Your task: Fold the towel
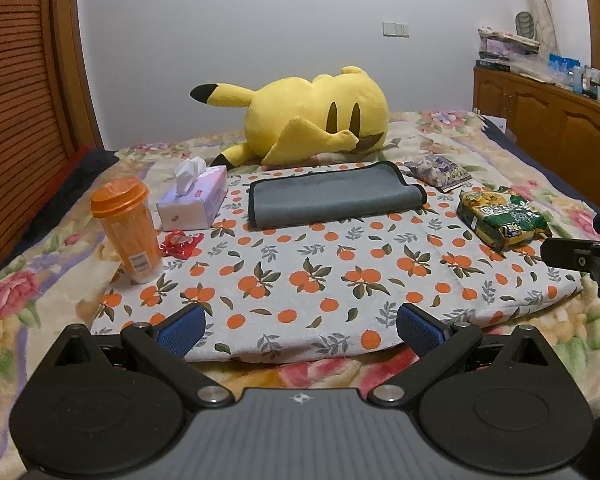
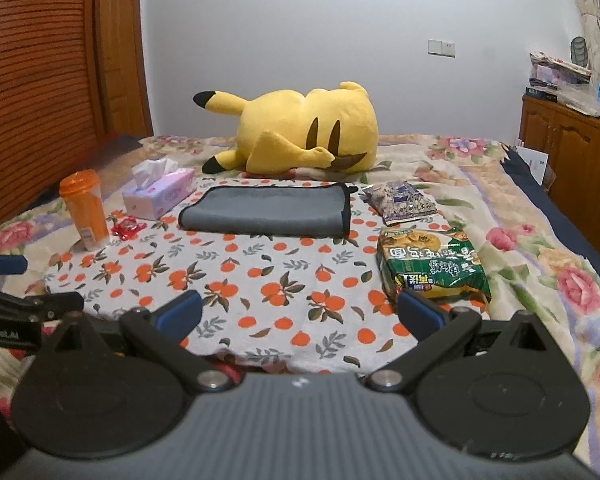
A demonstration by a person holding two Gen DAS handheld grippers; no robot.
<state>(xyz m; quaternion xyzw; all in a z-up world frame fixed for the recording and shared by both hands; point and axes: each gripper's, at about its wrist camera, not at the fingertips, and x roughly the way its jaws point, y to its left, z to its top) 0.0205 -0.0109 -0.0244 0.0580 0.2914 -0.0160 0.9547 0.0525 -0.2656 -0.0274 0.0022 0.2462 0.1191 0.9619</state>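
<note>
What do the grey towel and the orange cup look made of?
Grey towel: soft matte cloth, likely microfibre, with black stitched edging and a rounded, limp fold. Orange cup: translucent glossy plastic, judging by light through its wall and its moulded lid.

Grey towel (image 1: 332, 196) w/ black edging: folded to a flat rectangle, long axis left-right, fold rounded along near side, right end slightly curled up. Lies at far edge of an orange-print cloth (image 1: 320, 276).
</note>
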